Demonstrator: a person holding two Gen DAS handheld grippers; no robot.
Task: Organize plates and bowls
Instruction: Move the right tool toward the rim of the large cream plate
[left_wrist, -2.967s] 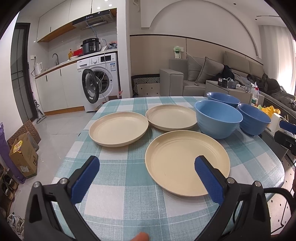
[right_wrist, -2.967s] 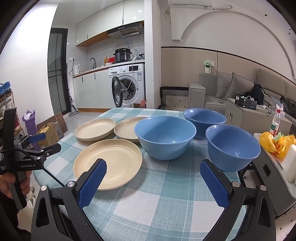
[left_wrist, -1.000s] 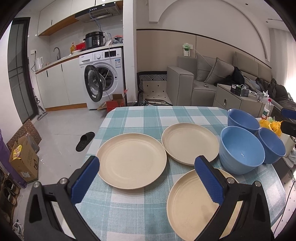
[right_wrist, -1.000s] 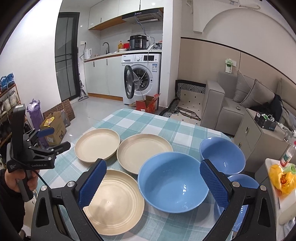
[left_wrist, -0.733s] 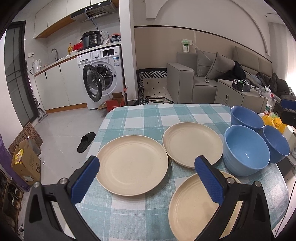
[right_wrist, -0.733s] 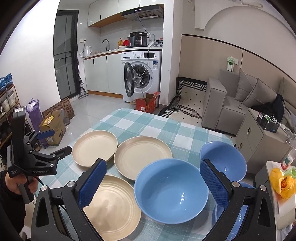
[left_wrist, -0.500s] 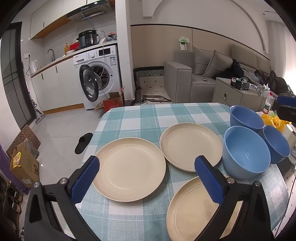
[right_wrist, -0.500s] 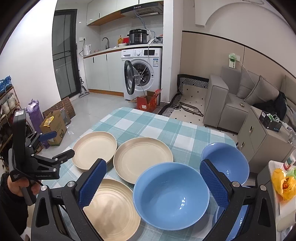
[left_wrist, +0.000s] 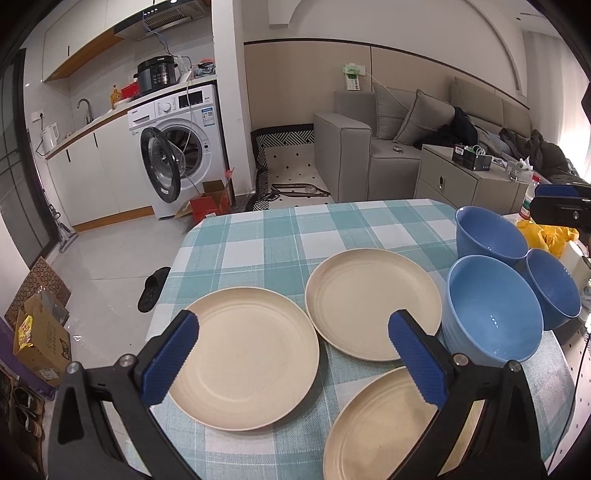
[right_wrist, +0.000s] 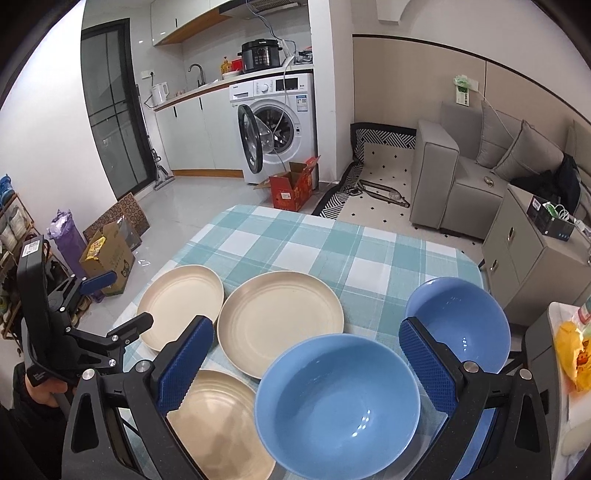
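Three cream plates lie on the checked tablecloth: a left plate (left_wrist: 243, 358), a far plate (left_wrist: 373, 306) and a near plate (left_wrist: 384, 424). Three blue bowls stand to the right: a large one (left_wrist: 493, 321), a far one (left_wrist: 489, 234) and a right one (left_wrist: 554, 291). My left gripper (left_wrist: 295, 350) is open and empty, held above the left and near plates. My right gripper (right_wrist: 306, 362) is open and empty, above the large bowl (right_wrist: 338, 402), with the far bowl (right_wrist: 458, 321) behind it. The left gripper also shows in the right wrist view (right_wrist: 107, 306).
The table (left_wrist: 295, 236) has bare cloth at its far side and ends at a left edge. A yellow bag (left_wrist: 546, 236) lies beyond the bowls. A washing machine (left_wrist: 177, 147), a sofa (left_wrist: 369, 147) and boxes on the floor (left_wrist: 37, 332) surround the table.
Both grippers have risen and tilted down since three seconds ago, so the plates and bowls are seen more from above. In the last second they moved slightly. Nothing was grasped.
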